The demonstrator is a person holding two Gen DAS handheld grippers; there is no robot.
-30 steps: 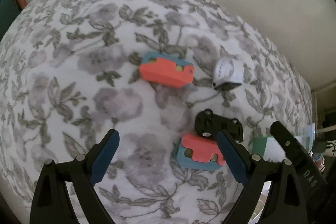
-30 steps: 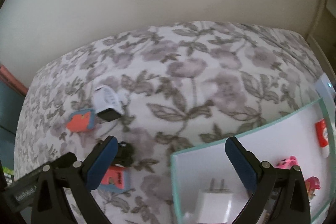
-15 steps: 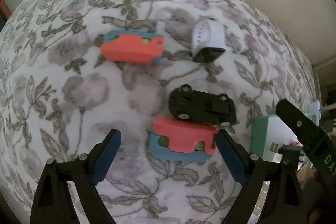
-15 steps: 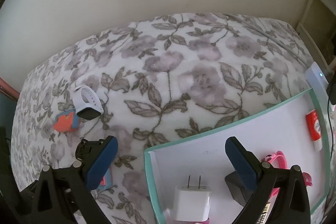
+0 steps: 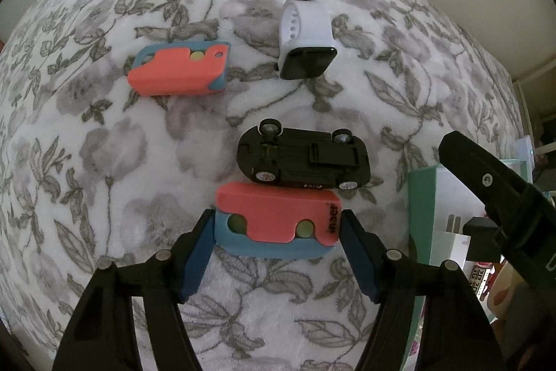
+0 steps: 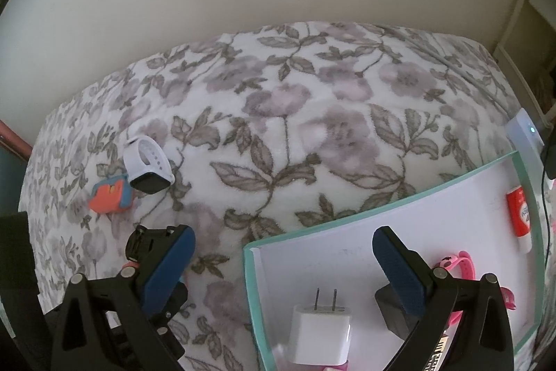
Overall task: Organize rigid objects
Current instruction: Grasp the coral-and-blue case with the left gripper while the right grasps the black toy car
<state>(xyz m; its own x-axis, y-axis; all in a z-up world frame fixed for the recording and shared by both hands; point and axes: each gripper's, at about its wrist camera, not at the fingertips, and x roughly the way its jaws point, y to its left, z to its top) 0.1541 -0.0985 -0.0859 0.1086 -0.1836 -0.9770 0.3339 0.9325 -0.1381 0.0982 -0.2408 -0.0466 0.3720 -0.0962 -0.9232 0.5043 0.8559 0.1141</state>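
Observation:
In the left wrist view my left gripper (image 5: 278, 232) is open, its fingers on either side of a red-and-blue block (image 5: 278, 225) on the floral blanket. A black toy car (image 5: 302, 159) lies upside down just beyond the block. A second red-and-blue block (image 5: 180, 70) and a white smartwatch (image 5: 305, 37) lie farther off. In the right wrist view my right gripper (image 6: 283, 256) is open and empty above the near-left corner of a teal-rimmed white tray (image 6: 382, 211). The watch (image 6: 149, 167) and far block (image 6: 111, 193) also show there.
The tray holds a white charger plug (image 6: 319, 329), a black adapter (image 6: 392, 308), a pink watch (image 6: 462, 266) and a red-and-white tube (image 6: 521, 214). The tray's corner (image 5: 422, 207) shows right of my left gripper. A wall runs behind the blanket.
My left gripper has moved forward and down until its fingers straddle the near block, and they have narrowed toward it. My right gripper has shifted right over the tray.

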